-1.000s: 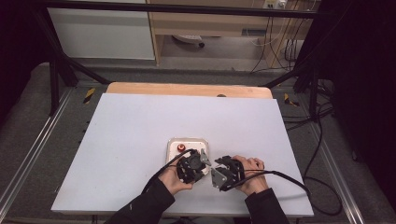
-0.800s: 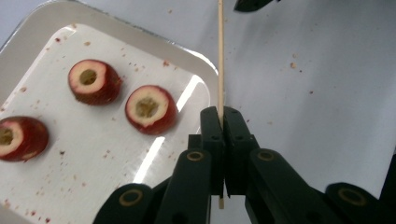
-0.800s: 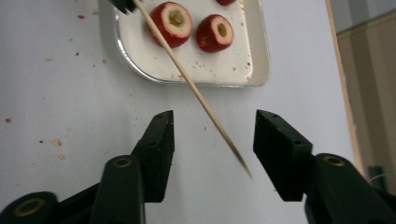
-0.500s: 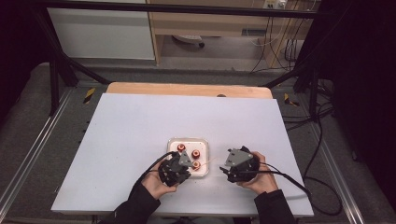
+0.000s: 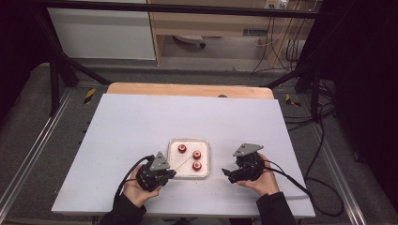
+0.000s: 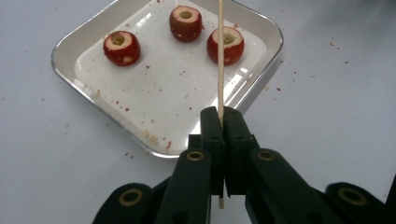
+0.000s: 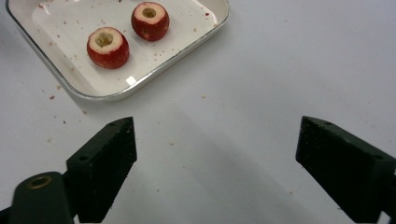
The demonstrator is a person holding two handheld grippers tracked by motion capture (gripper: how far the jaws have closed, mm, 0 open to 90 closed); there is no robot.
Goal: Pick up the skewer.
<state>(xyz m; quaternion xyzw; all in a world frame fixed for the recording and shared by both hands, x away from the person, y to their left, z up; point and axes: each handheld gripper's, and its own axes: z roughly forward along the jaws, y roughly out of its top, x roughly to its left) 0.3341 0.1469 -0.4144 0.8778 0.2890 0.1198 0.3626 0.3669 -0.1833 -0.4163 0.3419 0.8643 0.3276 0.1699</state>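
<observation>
A white square tray (image 5: 174, 169) lies on the table's near middle with three cored red fruits (image 5: 196, 154) in it. My left gripper (image 5: 170, 174) sits at the tray's near-left corner, shut on a thin wooden skewer (image 6: 219, 51) that points out over the tray. In the left gripper view the skewer's far part crosses one red fruit (image 6: 229, 44), and two more fruits (image 6: 121, 46) lie left of it. My right gripper (image 5: 226, 175) is to the right of the tray, open and holding nothing. In the right gripper view (image 7: 215, 158) two fruits (image 7: 108, 47) show in the tray (image 7: 154, 70).
Red crumbs dot the tray floor and the white tabletop (image 5: 141, 126) around it. A wooden strip (image 5: 187, 89) runs along the table's far edge. Black cables (image 5: 300, 187) trail from the right gripper over the table's right side.
The two grippers were close together over the tray's near edge; they have drawn apart, left gripper to the left with the skewer, right gripper to the right and open.
</observation>
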